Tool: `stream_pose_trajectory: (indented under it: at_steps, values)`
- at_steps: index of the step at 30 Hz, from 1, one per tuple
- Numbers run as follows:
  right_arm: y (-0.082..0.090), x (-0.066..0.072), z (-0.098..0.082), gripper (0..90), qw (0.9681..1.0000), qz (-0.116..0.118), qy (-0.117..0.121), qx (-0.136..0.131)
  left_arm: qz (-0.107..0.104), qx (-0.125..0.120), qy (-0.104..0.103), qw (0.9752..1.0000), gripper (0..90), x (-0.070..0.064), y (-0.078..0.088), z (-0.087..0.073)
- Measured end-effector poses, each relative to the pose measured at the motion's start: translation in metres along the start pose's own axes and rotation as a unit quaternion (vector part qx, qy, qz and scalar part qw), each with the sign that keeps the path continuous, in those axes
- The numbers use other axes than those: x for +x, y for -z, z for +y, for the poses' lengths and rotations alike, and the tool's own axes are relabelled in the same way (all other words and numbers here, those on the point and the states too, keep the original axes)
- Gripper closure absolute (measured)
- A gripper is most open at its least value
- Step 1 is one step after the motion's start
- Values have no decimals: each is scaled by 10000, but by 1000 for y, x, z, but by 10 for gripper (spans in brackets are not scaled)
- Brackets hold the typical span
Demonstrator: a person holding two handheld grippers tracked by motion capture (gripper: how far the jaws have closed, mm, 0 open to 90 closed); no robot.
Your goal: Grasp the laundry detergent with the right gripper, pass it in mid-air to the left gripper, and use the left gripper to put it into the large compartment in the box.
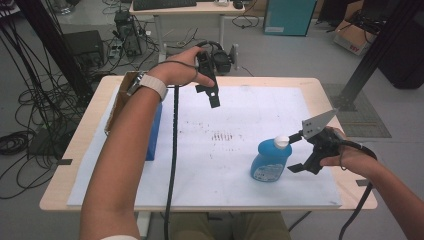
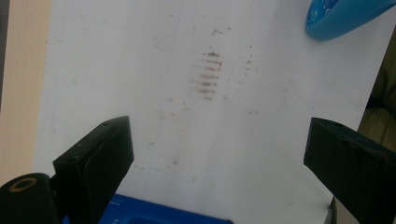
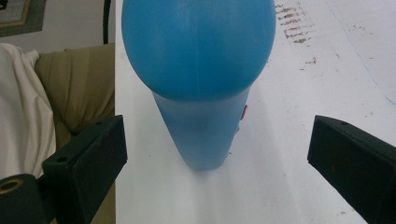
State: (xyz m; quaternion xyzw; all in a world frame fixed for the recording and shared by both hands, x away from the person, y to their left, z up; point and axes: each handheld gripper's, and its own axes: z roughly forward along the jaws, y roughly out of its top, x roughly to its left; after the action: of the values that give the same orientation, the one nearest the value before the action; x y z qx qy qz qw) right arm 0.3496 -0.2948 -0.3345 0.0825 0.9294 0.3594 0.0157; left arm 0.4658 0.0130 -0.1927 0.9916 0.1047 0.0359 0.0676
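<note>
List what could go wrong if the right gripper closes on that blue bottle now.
1. The blue bottle stands upright on the white sheet, wide at its belly and narrow elsewhere. The right gripper, open beside it, might tip it rather than clamp it.
2. Its rounded, smooth sides may slip between the flat jaws.
3. The left gripper hangs open far off over the sheet, so it probably could not steady a falling bottle.
</note>
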Motion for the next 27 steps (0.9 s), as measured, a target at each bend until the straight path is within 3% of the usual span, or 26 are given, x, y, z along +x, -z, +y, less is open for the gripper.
stream_pose_trajectory:
  at_steps: [27]
  values:
    - [1,0,-1,47,10000,-7,-21,14,11,-14,31,10000,87,0,-1,-1]
